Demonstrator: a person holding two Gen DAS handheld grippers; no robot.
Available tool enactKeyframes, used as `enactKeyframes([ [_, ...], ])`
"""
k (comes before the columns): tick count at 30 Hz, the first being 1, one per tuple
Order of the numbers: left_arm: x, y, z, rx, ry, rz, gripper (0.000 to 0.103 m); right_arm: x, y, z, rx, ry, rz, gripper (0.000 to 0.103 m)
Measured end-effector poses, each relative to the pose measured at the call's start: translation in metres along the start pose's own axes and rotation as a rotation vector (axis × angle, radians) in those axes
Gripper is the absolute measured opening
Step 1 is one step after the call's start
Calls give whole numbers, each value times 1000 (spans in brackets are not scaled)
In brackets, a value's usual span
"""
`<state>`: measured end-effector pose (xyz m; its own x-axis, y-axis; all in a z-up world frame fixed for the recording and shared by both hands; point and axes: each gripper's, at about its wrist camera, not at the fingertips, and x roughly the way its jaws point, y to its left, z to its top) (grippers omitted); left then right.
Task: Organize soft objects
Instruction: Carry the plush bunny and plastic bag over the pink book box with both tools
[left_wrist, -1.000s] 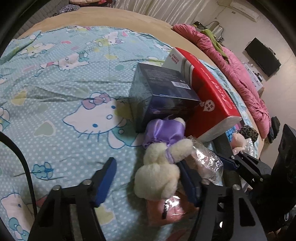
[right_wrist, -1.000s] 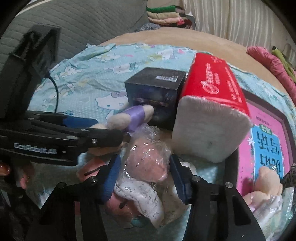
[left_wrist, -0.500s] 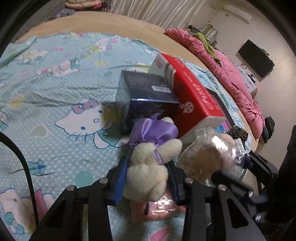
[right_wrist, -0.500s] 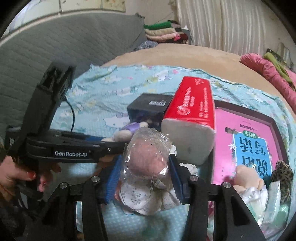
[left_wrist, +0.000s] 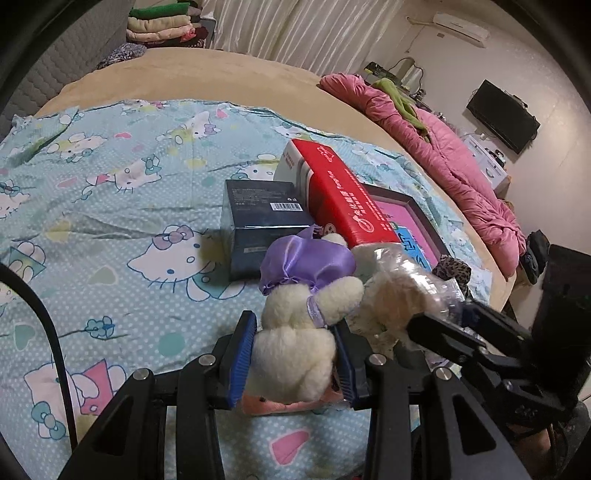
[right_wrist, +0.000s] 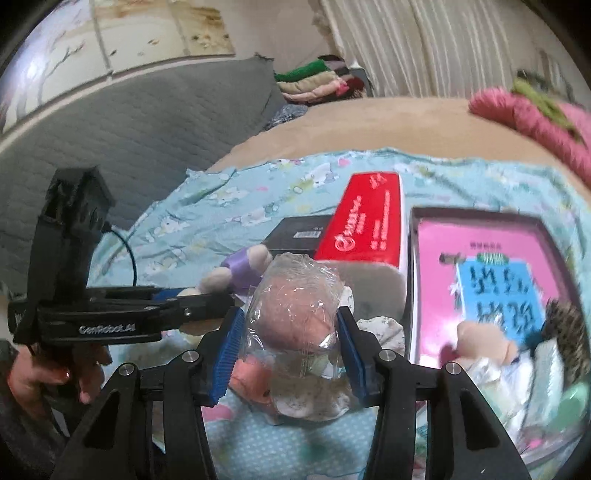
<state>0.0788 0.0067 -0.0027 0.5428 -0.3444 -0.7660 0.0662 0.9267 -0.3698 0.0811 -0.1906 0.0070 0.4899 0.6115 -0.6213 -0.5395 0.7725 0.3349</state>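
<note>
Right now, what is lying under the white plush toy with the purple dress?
Under the white plush toy, held in the left gripper, a pink soft item shows on the blue sheet. The toy covers most of it, so I cannot identify it.

light: dim, warm indoor | left view: sharp | right view: motion-blurred, worst at right | edges: fisheye curve, dark corners
</note>
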Motion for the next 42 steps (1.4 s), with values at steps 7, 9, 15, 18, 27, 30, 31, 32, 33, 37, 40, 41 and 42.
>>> enactKeyframes([
  [7, -3, -6, -3, 4, 13, 8, 40, 26, -10, -22, 129, 129, 95, 53],
  [9, -4, -7, -4, 0, 17, 3, 40, 31, -6, -24, 101, 149, 75, 53],
  [15, -11, -10, -3, 10, 10, 7, 40, 13, 1, -17, 58, 85, 103, 53],
  [18, -13, -11, -3, 10, 8, 6, 41, 9, -5, -18, 97, 91, 119, 55],
  [27, -12, -15, -5, 6, 20, 0, 41, 27, 8, -36, -16, 151, 4, 56],
  [30, -18, -20, -3, 16, 7, -1, 41, 14, 7, -30, -21, 99, -5, 55],
  [31, -20, -23, -2, 23, 2, -1, 41, 4, 7, -26, -18, 70, -10, 55],
  [32, -24, -27, 0, 35, -8, 1, 41, -3, 7, -23, -17, 48, -14, 55],
  [33, -27, -30, 2, 45, -14, 4, 41, -11, 6, -21, -18, 21, -19, 55],
  [37, -37, -48, 9, 76, -40, -2, 41, -52, -4, -11, -10, -106, -76, 55],
  [40, -39, -63, 14, 102, -48, 1, 41, -79, -18, -3, 22, -191, -119, 55],
  [41, -39, -69, 16, 111, -50, -2, 41, -86, -23, -2, 32, -208, -131, 55],
  [42, -39, -75, 18, 122, -50, -3, 41, -94, -29, -1, 44, -231, -150, 55],
])
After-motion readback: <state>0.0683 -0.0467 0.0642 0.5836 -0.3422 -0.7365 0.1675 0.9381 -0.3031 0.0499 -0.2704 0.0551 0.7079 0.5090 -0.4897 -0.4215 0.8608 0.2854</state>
